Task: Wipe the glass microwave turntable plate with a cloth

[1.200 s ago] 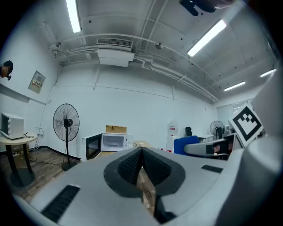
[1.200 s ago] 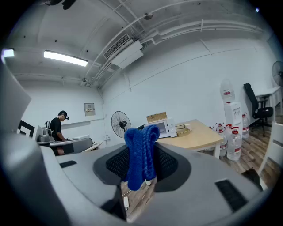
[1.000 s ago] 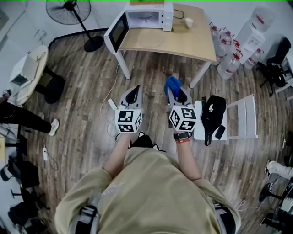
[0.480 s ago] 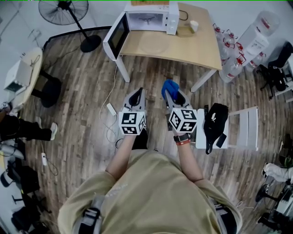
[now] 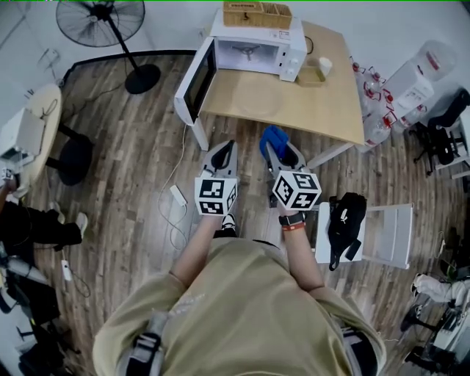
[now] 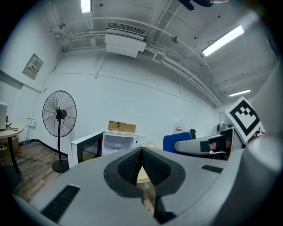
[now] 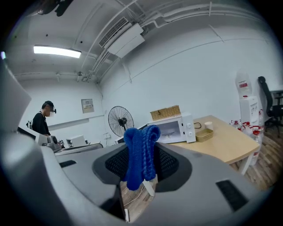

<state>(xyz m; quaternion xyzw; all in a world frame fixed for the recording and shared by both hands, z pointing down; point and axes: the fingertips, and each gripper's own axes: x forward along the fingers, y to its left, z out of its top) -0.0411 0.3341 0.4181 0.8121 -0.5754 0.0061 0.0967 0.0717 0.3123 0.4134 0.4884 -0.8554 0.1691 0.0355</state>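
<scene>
My right gripper (image 5: 279,149) is shut on a folded blue cloth (image 5: 273,139), which sticks up between the pads in the right gripper view as the blue cloth (image 7: 140,152). The left gripper (image 5: 223,151) is shut with nothing in it, and its pads (image 6: 132,167) meet in the left gripper view. Both are held over the wooden floor just short of the wooden table (image 5: 308,106). A white microwave (image 5: 253,50) stands at the table's back with its door (image 5: 197,79) swung open. I cannot clearly make out the glass turntable plate.
A wicker basket (image 5: 257,13) sits on the microwave, with a cup (image 5: 324,66) and small tray (image 5: 312,76) beside it. A standing fan (image 5: 110,26) is far left, water bottles (image 5: 382,110) to the right, and a white chair (image 5: 385,233) with a black bag (image 5: 344,220) near right. A power strip (image 5: 178,195) lies on the floor.
I have walked nearer to the table; the microwave and table now sit closer to both grippers. The right gripper still holds the cloth and the left stays shut.
</scene>
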